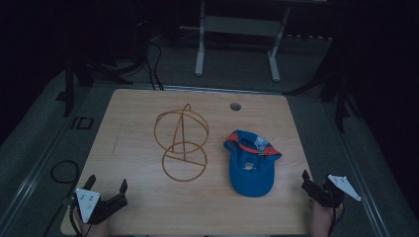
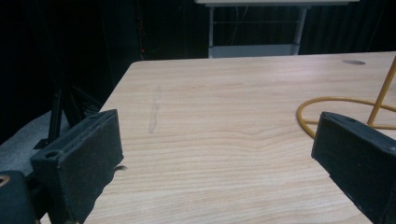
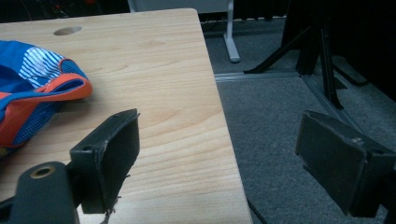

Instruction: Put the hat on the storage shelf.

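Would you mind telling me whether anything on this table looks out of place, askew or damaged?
The blue cap lies upside down beside the wire stand rather than on it, its orange-trimmed inside facing up. A faint pale scuff marks the table left of the stand. Both grippers, left and right, are open at the near corners.

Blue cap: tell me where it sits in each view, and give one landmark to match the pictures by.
High view: the cap lies upside down right of centre on the table, beside the wire stand.
Left gripper view: no cap here; part of the wire stand's ring is at the right edge.
Right gripper view: the cap is at the left edge, orange trim facing in.
Shared landmark: the cable hole near the table's far edge.
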{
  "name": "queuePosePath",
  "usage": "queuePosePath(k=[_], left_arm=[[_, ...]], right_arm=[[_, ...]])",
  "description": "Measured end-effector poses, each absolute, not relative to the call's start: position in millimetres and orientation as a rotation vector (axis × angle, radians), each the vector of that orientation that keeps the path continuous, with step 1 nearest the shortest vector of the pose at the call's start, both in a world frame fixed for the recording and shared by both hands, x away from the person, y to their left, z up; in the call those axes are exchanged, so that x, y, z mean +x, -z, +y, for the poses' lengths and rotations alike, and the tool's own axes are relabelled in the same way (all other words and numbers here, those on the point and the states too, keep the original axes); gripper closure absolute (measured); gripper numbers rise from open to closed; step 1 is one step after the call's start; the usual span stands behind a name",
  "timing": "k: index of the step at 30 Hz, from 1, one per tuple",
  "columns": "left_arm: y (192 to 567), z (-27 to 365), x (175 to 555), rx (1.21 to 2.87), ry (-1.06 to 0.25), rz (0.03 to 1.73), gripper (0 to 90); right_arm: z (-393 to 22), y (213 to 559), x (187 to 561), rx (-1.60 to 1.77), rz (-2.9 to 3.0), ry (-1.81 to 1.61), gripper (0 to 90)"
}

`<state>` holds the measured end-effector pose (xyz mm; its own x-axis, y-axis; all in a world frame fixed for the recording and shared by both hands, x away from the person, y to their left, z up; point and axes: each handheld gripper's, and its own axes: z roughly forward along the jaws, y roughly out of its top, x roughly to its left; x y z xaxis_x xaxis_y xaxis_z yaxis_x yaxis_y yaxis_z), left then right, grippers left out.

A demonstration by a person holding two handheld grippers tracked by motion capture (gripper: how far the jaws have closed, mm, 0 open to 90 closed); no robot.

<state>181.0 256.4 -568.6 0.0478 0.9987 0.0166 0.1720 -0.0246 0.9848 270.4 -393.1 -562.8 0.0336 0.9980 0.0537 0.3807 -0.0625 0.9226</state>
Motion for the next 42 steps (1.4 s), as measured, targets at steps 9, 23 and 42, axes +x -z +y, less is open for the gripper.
queuePosePath(k=[9,23,42], left_arm=[[569,256,182,1.383,-1.122,1.294,2.1],[566,244,182,1.418,-1.062,1.237,2.1],[565,229,184,1.499,-0.896,1.244,2.1]], right_arm=[[-392,558,276,1.548,1.495,-1.014,17.6],[-387,515,292,1.511,1.665,-1.107,13.1],[-342,484,346,1.37,1.964,-1.19,13.7]])
